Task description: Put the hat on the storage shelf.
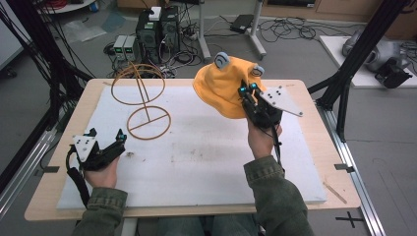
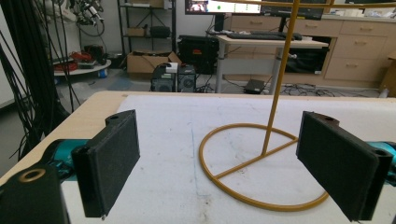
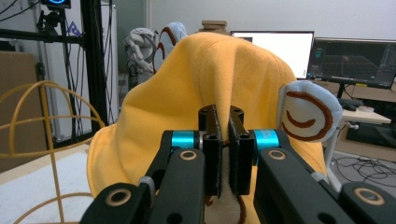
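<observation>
A yellow fabric hat point(image 1: 221, 88) with two pale blue ears hangs above the far right of the white mat, lifted off it. My right gripper point(image 1: 247, 91) is shut on the hat's edge; in the right gripper view the jaws pinch a fold of the hat point(image 3: 205, 88) between them, and one blue ear point(image 3: 306, 112) sticks out at the right. A gold wire stand point(image 1: 142, 96) with a round base and a domed top stands at the mat's far left. My left gripper point(image 1: 105, 135) rests open near the mat's left edge, pointed at the stand's base ring point(image 2: 261, 163), nothing between its pads.
The white mat point(image 1: 196, 152) covers a wooden table point(image 1: 49, 196). Black frame posts point(image 1: 354, 59) rise at the right and left of the table. Computers and cables lie on the floor beyond the far edge.
</observation>
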Demonstrator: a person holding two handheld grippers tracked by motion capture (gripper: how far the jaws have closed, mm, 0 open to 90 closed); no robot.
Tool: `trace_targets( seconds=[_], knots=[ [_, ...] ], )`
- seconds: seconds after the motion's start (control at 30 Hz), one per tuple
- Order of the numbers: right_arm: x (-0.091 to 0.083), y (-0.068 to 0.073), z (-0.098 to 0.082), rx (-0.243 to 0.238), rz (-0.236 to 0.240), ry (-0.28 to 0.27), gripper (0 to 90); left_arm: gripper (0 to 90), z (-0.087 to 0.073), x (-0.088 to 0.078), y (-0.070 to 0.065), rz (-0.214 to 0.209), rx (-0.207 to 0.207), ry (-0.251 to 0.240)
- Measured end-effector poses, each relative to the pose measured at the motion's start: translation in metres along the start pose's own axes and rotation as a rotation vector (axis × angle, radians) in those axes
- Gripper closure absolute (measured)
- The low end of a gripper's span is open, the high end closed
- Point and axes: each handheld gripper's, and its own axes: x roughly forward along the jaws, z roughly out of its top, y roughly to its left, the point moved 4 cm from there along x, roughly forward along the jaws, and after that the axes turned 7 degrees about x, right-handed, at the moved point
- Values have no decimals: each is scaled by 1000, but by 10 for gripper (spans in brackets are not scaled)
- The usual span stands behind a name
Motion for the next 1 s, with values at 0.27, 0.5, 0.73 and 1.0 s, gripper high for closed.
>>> trace_targets(
  seconds=[0.27,0.5,0.73,1.0],
  knots=[
    [11,9,12,-14,17,21,868,136,-1,2,-3,-10,0,8],
    [33,41,30,-50,66,20,868,136,-1,4,-6,-20,-1,11],
    [67,92,49,-72,139,-1,868,136,-1,5,-4,-20,-8,11],
    [103,144,53,-113,214,23,869,136,-5,6,-3,-26,-14,23]
  ],
)
